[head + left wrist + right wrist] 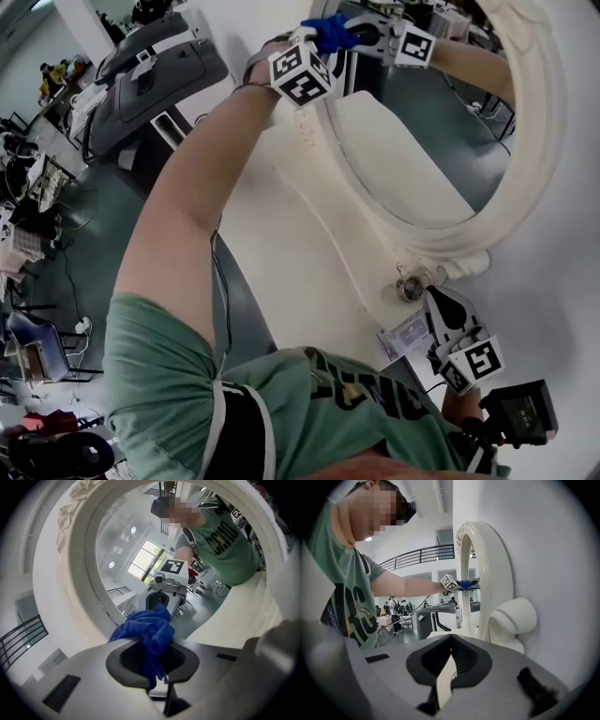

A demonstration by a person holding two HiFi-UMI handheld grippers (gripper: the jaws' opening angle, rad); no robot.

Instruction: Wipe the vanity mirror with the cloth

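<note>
The vanity mirror (pixel 441 232) runs off the head view's top edge, the left gripper (pixel 345 37) half hides the cloth (pixel 328 31), and a possible card (pixel 405 333) is too small to read.

Your white worktop (pixel 291 234) carries the cream-framed mirror (pixel 441 239), standing upright on it; a small printed card (pixel 403 335) lies just beside its foot.

I see a white wall (pixel 562 550) on the right and a grey-green floor (pixel 103 244) below. A dark railing (pixel 417 555) runs along an upper gallery. A big grey machine (pixel 159 84) stands on the floor, with cluttered desks (pixel 42 183) and a chair (pixel 37 347) farther off.
</note>
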